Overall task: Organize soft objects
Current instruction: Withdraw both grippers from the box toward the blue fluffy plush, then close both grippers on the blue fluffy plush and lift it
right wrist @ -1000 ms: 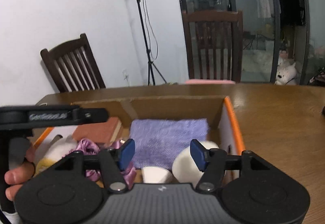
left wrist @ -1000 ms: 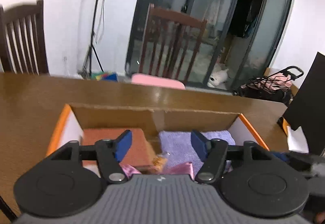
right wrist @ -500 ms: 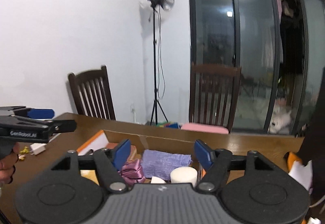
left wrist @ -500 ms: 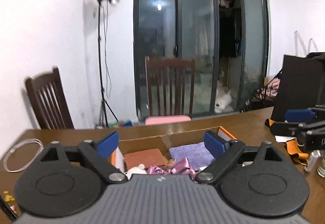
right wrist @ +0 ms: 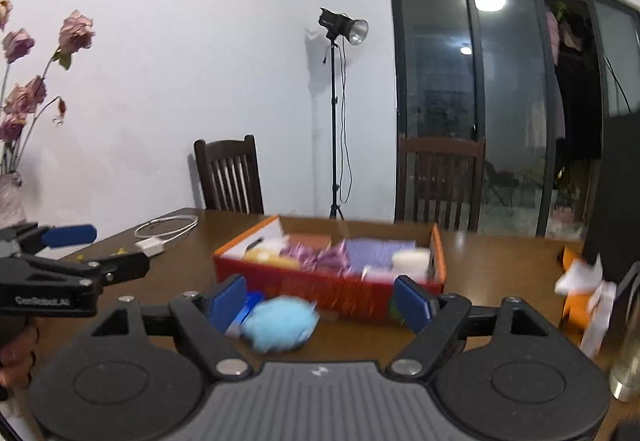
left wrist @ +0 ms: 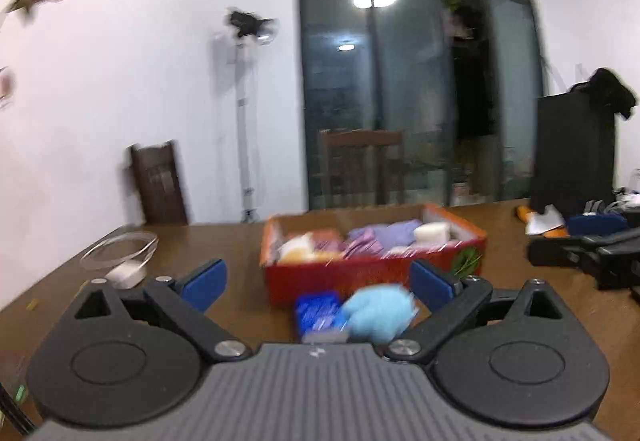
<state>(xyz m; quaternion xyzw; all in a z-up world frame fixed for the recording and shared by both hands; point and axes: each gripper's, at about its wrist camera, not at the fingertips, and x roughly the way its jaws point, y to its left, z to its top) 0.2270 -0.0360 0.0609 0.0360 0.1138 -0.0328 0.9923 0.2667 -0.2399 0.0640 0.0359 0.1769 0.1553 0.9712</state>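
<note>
Both claws spread, holding nothing — left claw (left wrist: 318,281), right claw (right wrist: 320,299). Blue plush (left wrist: 376,311) on tabletop (right wrist: 500,253), just before red box (right wrist: 332,287) (blue packet (left wrist: 316,309) touching). Judgement: pinch plush centrally, clear packet, lift over box wall — box nearly full.

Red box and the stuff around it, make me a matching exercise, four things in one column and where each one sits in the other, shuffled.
Things:
1. light blue fluffy toy
2. purple cloth
3. white cable
4. red box

Places:
A. coiled on the table, left of the box
B. inside the box
C. on the table, just in front of the box
D. mid-table, beyond both open grippers

Pairs: 1-C, 2-B, 3-A, 4-D
</note>
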